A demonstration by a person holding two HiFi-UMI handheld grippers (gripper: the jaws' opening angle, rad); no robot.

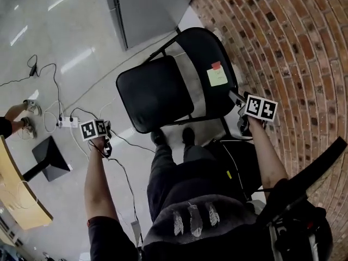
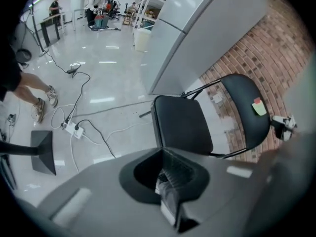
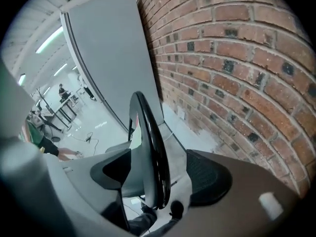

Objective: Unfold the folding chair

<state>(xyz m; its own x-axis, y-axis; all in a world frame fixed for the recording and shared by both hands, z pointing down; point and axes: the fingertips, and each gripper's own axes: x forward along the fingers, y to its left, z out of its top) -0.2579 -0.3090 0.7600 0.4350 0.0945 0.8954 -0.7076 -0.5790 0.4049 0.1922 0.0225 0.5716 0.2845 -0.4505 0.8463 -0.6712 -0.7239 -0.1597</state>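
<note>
In the head view, the person's dark-trousered legs [image 1: 174,173] end in black shoes [image 1: 159,137] just under the seat's front edge. At nine o'clock from the shoes, the left tongs [image 1: 106,147] hang over the floor with nothing in them. The left gripper view shows their jaws pressed together [image 2: 170,191]. At three o'clock, the right tongs [image 1: 237,99] sit at the side rim of the backrest. The right gripper view shows their jaws standing wide apart [image 3: 158,174] with the backrest's black edge [image 3: 150,147] between them, neither pad pressing on it.

The folding chair [image 1: 157,91] stands at twelve o'clock from the shoes, seat down and level, with its backrest [image 1: 209,53] toward the brick wall [image 1: 283,48]. A yellow-green sticky note [image 1: 217,77] with a red one [image 1: 216,65] above it is stuck on the backrest. The left gripper view shows both notes as well [image 2: 259,107]; the right gripper view, looking at the backrest edge-on, does not.

At nine o'clock from the chair, a white power strip [image 1: 68,122] lies on the glossy pale floor [image 1: 65,48] among trailing cables. Near it are a black stand base [image 1: 50,156], a wooden worktop [image 1: 16,194] and a bystander's sneakered feet [image 1: 30,118]. A grey panel [image 1: 147,10] rises at twelve o'clock. Only the left gripper view reaches the far hall, where people stand at dark worktops [image 2: 52,21].
</note>
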